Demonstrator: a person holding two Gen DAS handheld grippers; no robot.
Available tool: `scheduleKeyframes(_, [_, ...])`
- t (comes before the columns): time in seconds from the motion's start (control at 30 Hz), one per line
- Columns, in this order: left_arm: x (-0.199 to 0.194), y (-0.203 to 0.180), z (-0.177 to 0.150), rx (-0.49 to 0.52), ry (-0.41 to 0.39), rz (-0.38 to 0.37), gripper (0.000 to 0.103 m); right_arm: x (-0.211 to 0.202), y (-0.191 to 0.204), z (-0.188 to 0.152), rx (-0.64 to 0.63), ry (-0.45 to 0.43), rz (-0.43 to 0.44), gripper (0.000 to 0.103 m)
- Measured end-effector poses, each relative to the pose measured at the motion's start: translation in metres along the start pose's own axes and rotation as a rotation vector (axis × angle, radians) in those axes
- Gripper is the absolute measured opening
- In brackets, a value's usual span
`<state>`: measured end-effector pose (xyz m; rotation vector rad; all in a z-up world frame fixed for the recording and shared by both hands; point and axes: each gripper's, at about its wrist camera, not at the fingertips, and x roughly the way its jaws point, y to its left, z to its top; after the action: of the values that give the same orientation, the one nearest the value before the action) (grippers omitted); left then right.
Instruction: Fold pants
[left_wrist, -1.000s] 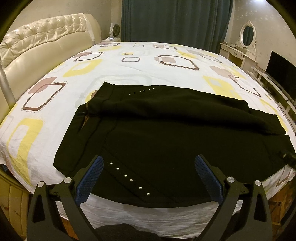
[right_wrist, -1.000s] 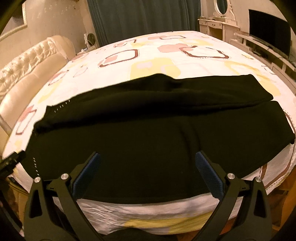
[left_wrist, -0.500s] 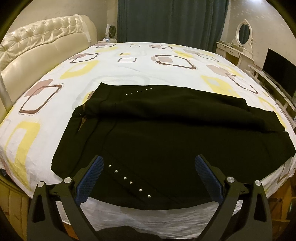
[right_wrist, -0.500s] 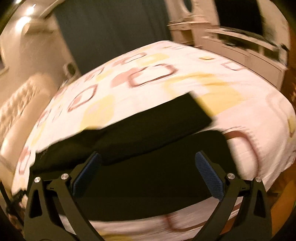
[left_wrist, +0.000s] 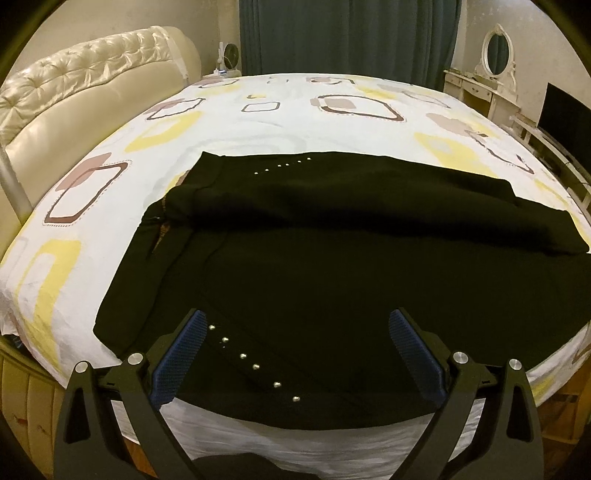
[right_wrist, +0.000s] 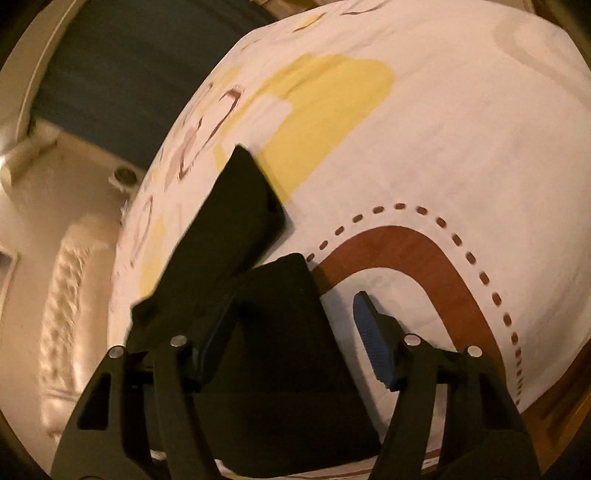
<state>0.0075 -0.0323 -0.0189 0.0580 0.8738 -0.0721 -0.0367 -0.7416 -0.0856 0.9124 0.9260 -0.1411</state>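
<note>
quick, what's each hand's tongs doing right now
Left tongs: open, holding nothing, over the pants.
Right tongs: open, around the pants' leg end, not clamped.

Black fingers (left_wrist: 122, 406), blue ribbed pads (left_wrist: 413, 354)

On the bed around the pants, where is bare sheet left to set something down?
Bare bedsheet runs between the black pants and the curtain, and left of them toward the headboard. Beyond the leg ends it is bare too. The near edge is crowded: pants reach it.
</note>
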Motion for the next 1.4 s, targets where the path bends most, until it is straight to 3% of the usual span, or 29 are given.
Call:
scheduleKeyframes(0.2, [0.005, -0.010, 0.000, 0.011, 0.008, 0.000, 0.099, 0.002, 0.003, 0.003, -0.049, 0.041, 0.024, 0.065])
scheduleKeyframes(0.23, [0.006, -0.011, 0.000, 0.011, 0.009, -0.002, 0.099, 0.003, 0.005, 0.003, -0.058, 0.051, 0.021, 0.054])
scheduleKeyframes(0.27, [0.007, -0.013, 0.000, 0.011, 0.014, -0.005, 0.099, 0.004, 0.002, 0.006, -0.066, 0.067, 0.029, 0.031])
scheduleKeyframes(0.33, [0.008, -0.016, 0.001, 0.010, 0.019, -0.008, 0.099, 0.011, 0.007, 0.003, -0.096, 0.126, 0.029, 0.018])
scheduleKeyframes(0.43, [0.009, -0.019, 0.003, 0.017, 0.016, -0.004, 0.099, 0.008, 0.023, -0.001, -0.178, 0.108, -0.031, 0.012])
scheduleKeyframes(0.53, [0.008, -0.019, 0.008, 0.019, 0.002, 0.002, 0.099, -0.014, 0.050, 0.005, -0.306, -0.016, -0.164, 0.009])
scheduleKeyframes(0.63, [0.008, -0.017, 0.013, 0.024, -0.008, 0.010, 0.099, -0.015, 0.062, 0.008, -0.402, -0.051, -0.280, 0.009])
scheduleKeyframes(0.7, [0.008, -0.014, 0.016, 0.015, -0.011, 0.011, 0.099, 0.003, 0.055, 0.007, -0.433, -0.004, -0.393, 0.013])
scheduleKeyframes(0.73, [0.008, -0.013, 0.018, 0.011, -0.015, 0.010, 0.099, 0.013, 0.046, 0.006, -0.435, 0.009, -0.470, 0.024])
scheduleKeyframes(0.87, [0.009, -0.004, 0.020, 0.011, -0.020, 0.017, 0.099, 0.004, 0.023, 0.013, -0.319, -0.053, -0.423, 0.042])
scheduleKeyframes(0.97, [0.011, 0.006, 0.020, 0.028, -0.023, 0.025, 0.099, -0.012, 0.020, 0.018, -0.248, -0.130, -0.522, 0.042])
scheduleKeyframes(1.03, [0.013, 0.013, 0.022, 0.043, -0.026, 0.023, 0.099, -0.025, 0.033, 0.016, -0.233, -0.159, -0.455, 0.042])
scheduleKeyframes(1.17, [0.019, 0.032, 0.030, 0.061, -0.015, 0.007, 0.099, -0.024, 0.095, 0.004, -0.370, -0.155, -0.305, 0.046])
scheduleKeyframes(1.33, [0.040, 0.076, 0.054, 0.044, 0.062, -0.068, 0.099, 0.021, 0.196, -0.022, -0.591, -0.023, -0.112, 0.055])
scheduleKeyframes(1.4, [0.046, 0.098, 0.071, 0.040, 0.063, -0.082, 0.099, 0.044, 0.232, -0.032, -0.673, 0.027, -0.077, 0.057])
